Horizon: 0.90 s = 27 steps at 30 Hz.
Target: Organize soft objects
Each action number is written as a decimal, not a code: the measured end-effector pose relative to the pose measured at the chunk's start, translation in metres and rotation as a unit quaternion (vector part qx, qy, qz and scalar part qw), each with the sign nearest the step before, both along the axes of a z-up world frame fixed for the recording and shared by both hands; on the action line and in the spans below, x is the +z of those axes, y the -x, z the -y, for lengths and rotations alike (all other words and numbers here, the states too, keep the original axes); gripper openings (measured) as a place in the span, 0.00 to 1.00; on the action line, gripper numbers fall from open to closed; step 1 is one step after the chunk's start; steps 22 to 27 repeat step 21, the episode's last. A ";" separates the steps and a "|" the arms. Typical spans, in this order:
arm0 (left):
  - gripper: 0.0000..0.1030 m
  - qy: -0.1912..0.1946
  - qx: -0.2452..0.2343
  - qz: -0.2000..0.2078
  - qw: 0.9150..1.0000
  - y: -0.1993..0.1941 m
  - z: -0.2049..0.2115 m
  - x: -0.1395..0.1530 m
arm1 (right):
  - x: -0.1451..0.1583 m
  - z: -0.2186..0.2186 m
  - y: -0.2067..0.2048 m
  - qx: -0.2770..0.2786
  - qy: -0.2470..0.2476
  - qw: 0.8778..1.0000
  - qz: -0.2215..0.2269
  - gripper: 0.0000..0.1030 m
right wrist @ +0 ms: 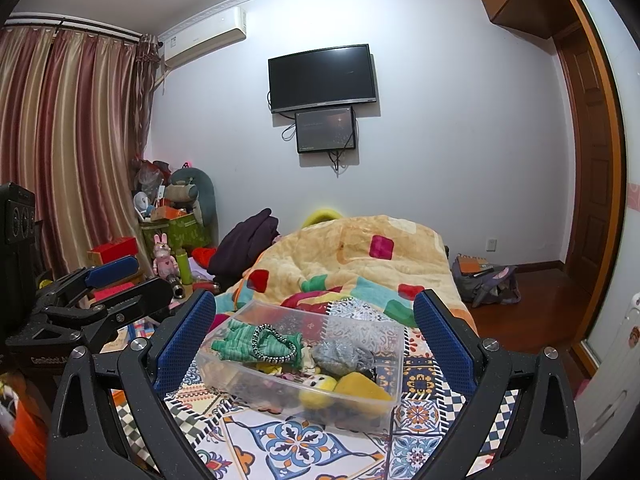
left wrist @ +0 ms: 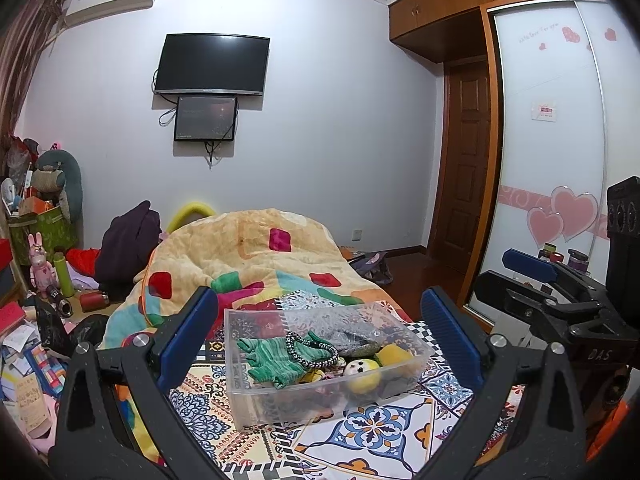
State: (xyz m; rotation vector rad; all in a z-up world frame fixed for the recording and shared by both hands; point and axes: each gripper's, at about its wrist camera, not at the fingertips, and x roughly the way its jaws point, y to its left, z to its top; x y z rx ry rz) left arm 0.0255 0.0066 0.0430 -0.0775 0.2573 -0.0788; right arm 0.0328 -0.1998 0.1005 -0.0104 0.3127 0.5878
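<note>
- We are holding the left hand-held gripper (left wrist: 320,340) and the right hand-held gripper (right wrist: 316,340) above the bed (right wrist: 304,448), each with ribbed blue pads spread wide apart, gripping nothing.
- A clear rectangular plastic bin (left wrist: 280,404) is sitting on the patterned sheet between them.
- Inside are lying a knitted green glove (left wrist: 276,360), a beaded cord (right wrist: 276,344), a round yellow plush (left wrist: 362,374) and crumpled grey fabric (right wrist: 340,354).
- A fluffy patchwork quilt (right wrist: 352,256) is bunching behind.

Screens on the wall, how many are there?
2. The big screen hangs high on the wall; the small screen hangs just under it. Both look dark. None seem hidden.
</note>
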 end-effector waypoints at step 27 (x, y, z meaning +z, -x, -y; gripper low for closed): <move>1.00 0.001 0.002 -0.001 1.000 0.000 -0.002 -0.001 | 0.000 0.000 0.001 0.002 0.001 1.000 -0.002 0.97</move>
